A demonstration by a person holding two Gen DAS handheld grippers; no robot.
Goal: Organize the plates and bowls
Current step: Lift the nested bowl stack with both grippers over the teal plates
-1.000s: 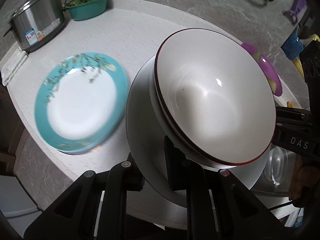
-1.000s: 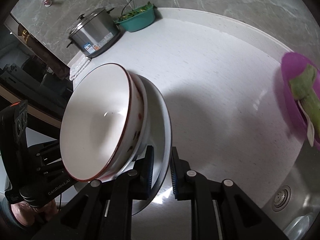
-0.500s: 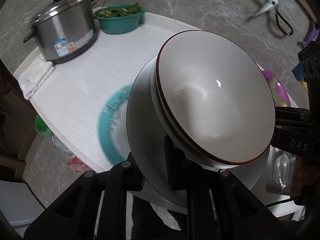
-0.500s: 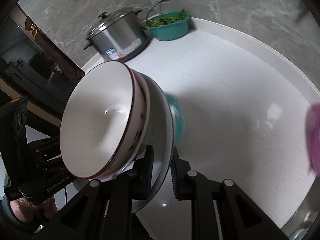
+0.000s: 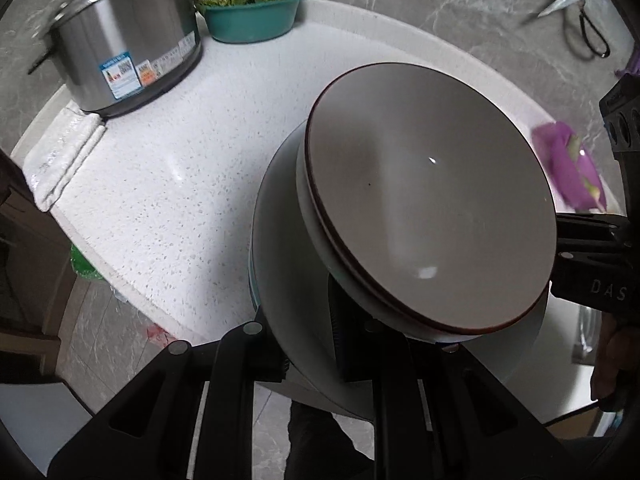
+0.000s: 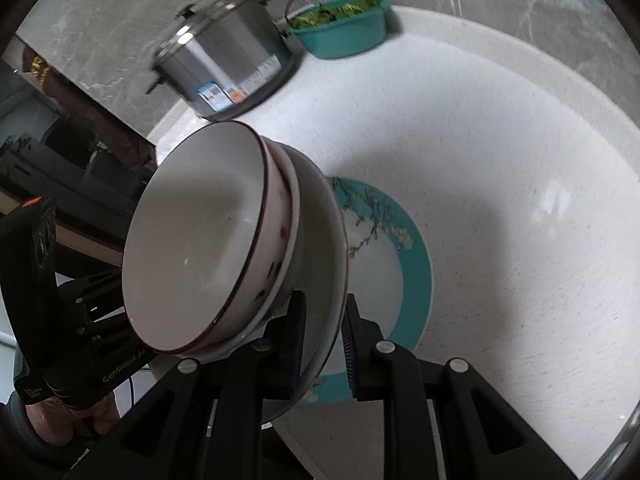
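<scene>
Since the earlier frames, both grippers and the crockery they carry have travelled across the worktop: the steel pot and green basin now appear larger and nearer, and the teal-rimmed plate, previously lying clear to one side, now lies directly beneath the carried stack.

Containers. The stack comprises a white plate bearing two nested bowls. The upper bowl is white, glossy, with a dark red-brown rim line, and holds nothing. The lower bowl shows only as a rim and a band of wall with small reddish marks. The green basin holds leafy greens. The pot is lidded; its contents cannot be seen. A purple dish at the right edge is blurred, with pale green pieces in it.

Tools. The left gripper is clamped on the near rim of the white plate. The right gripper straddles the opposite rim, its blue ribbed pads either side of it; whether the outer pad presses on it cannot be told.

Materials. The worktop is white speckled stone with a rounded edge. The pot is brushed steel with paper labels. A folded white cloth lies beside the pot. The teal-rimmed plate has a white centre and a painted blossom sprig.
</scene>
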